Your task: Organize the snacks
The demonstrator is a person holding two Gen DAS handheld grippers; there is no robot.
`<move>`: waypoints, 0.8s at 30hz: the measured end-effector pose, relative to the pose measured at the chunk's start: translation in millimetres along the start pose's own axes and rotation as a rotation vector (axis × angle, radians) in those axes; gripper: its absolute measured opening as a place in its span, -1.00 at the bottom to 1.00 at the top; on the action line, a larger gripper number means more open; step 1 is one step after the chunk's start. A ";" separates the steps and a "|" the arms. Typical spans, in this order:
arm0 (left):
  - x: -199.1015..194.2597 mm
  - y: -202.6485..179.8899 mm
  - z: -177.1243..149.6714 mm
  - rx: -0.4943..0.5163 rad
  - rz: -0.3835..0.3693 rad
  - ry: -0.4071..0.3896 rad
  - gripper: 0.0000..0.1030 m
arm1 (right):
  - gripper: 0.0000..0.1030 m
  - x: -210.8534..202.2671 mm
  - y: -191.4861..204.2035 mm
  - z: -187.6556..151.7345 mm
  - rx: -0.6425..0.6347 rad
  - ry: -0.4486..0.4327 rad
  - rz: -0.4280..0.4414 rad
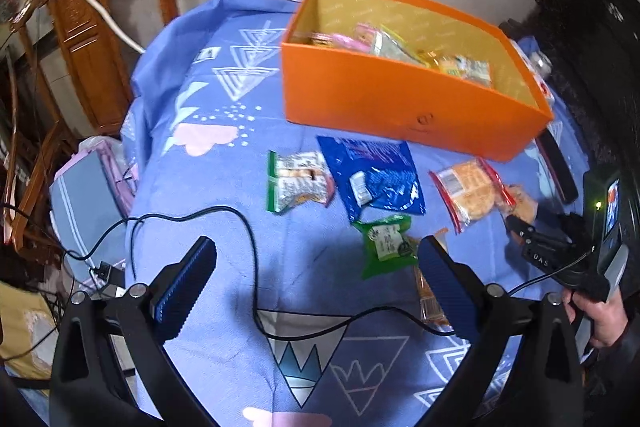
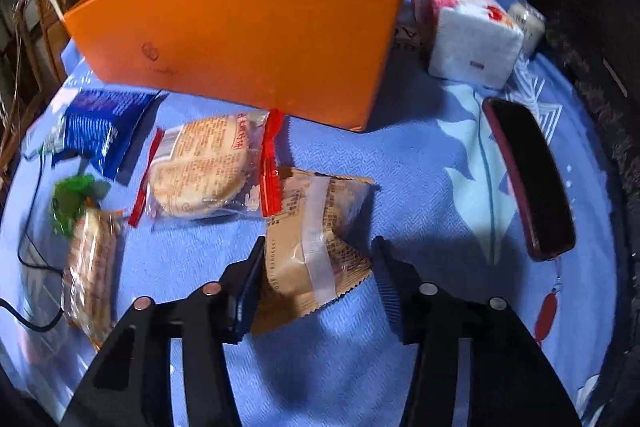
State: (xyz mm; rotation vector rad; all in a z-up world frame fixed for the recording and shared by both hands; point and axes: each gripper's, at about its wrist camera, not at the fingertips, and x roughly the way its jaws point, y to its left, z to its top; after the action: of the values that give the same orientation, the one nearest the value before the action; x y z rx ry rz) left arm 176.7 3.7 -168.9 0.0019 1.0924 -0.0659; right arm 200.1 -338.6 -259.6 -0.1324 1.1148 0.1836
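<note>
- Between the spread fingers of the right gripper lies a tan pastry packet, flat on the blue patterned cloth with a strip of clear tape across it; the left finger seems to touch its edge, the right one stands off, so nothing is clamped yet.
- I judge the step to be a pick: next the fingers need to close on the packet's puffed middle, then lift it over the near wall of the orange box.
- The wrapper looks thin and crinkly, likely to slip or crush.
- Just beside it lies a red-edged round cake packet, then a blue pouch and a green packet.
- The left gripper hovers wide and holds nothing, above the cloth near the green packet.
- The box already holds several snacks.
</note>
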 end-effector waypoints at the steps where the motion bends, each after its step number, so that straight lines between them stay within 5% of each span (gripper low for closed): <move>1: 3.4 -4.4 -1.6 0.024 0.000 0.003 0.92 | -0.17 -2.5 0.6 -3.3 0.000 -0.003 -0.001; 6: 25.5 -26.3 -7.5 0.113 -0.011 0.040 0.92 | -0.19 -23.1 -4.0 -25.1 0.066 -0.001 0.037; 12: 65.3 -39.6 -2.6 0.052 -0.066 0.100 0.92 | -0.20 -41.6 -0.8 -46.8 0.100 0.002 0.063; 14: 79.8 -41.5 -0.4 0.022 -0.072 0.117 0.81 | -0.20 -43.1 1.0 -51.5 0.113 0.012 0.061; 16: 92.8 -43.4 0.6 0.007 -0.082 0.154 0.34 | -0.20 -44.5 2.8 -54.3 0.121 0.021 0.061; 24: 124.4 -45.9 -3.4 -0.029 -0.093 0.237 0.21 | -0.20 -40.4 -1.7 -53.3 0.154 0.028 0.073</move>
State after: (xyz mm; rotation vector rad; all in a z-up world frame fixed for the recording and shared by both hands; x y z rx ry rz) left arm 228.3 -48.5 -279.5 -0.0691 1.3305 -0.1359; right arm 136.5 -354.0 -246.4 0.0426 1.1584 0.1608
